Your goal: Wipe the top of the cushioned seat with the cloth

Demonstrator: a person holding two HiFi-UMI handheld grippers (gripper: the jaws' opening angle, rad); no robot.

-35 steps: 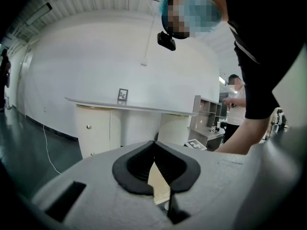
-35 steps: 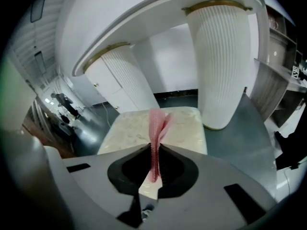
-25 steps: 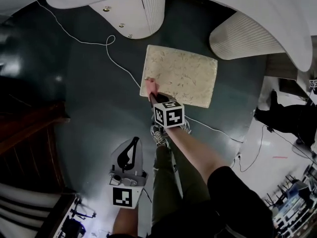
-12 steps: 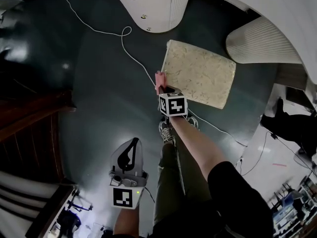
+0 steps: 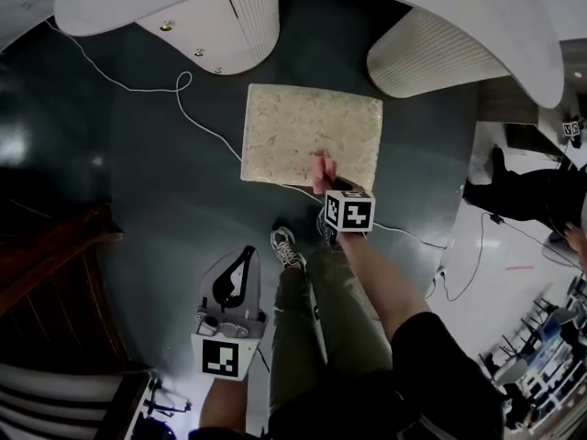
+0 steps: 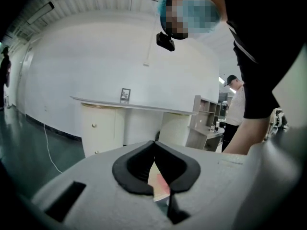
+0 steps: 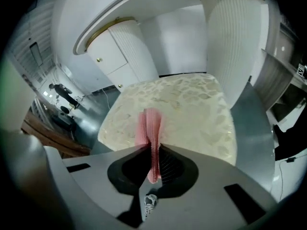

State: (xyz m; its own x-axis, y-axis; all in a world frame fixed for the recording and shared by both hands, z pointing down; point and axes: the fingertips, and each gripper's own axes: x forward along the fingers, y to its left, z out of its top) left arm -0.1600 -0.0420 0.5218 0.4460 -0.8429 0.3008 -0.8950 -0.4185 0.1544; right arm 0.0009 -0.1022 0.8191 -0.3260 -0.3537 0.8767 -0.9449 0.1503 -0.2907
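Clamping the pink cloth (image 7: 147, 123) between its jaws, the right gripper (image 7: 152, 150) holds it over the near edge of the cushioned seat (image 5: 293, 126). The cloth looks light and limp, and the padded top likely yields. Open floor (image 5: 156, 200) lies left of the seat, while the cabinet (image 5: 211, 35) crowds the far side. The left gripper (image 6: 154, 145) has its jaws together with nothing between them.

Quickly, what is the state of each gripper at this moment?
Left gripper: shut, holding nothing.
Right gripper: shut on the pink cloth.
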